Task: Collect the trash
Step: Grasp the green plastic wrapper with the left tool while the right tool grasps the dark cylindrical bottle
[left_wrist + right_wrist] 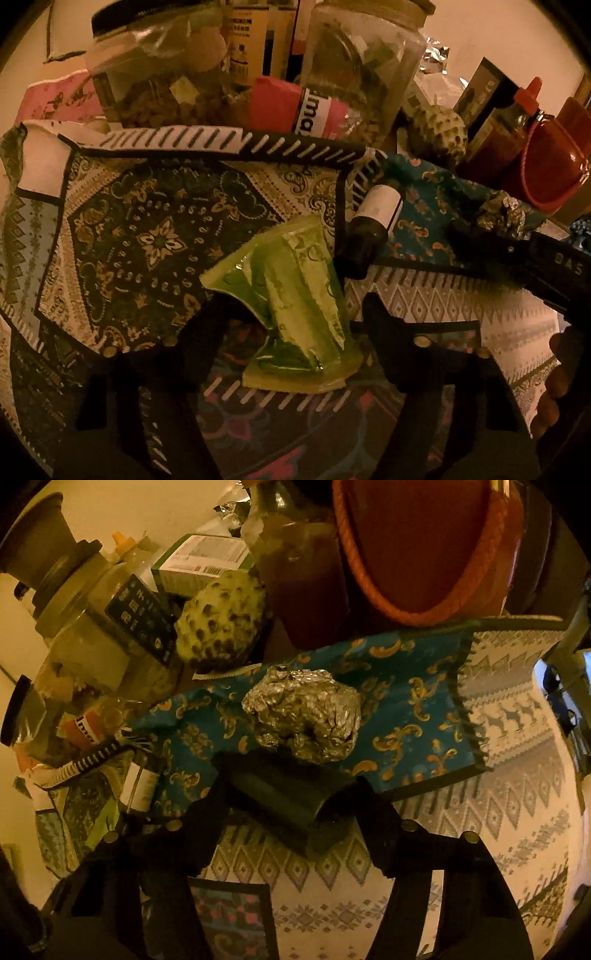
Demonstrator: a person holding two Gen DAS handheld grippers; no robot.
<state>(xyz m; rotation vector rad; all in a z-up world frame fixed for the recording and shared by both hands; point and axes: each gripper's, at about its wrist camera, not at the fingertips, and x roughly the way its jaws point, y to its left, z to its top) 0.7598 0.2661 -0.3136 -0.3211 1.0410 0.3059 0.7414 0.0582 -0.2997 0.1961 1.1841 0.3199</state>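
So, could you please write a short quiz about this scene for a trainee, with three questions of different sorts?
1. True or false: the green wrapper lies between the fingers of the left tool.
2. Which thing lies just beyond the right tool? A) a foil ball; B) a metal spoon; C) a glass cup.
3. Short answer: does the small dark bottle with the white label stand upright or lie on its side?

Key: 1 true; 2 A; 3 on its side.
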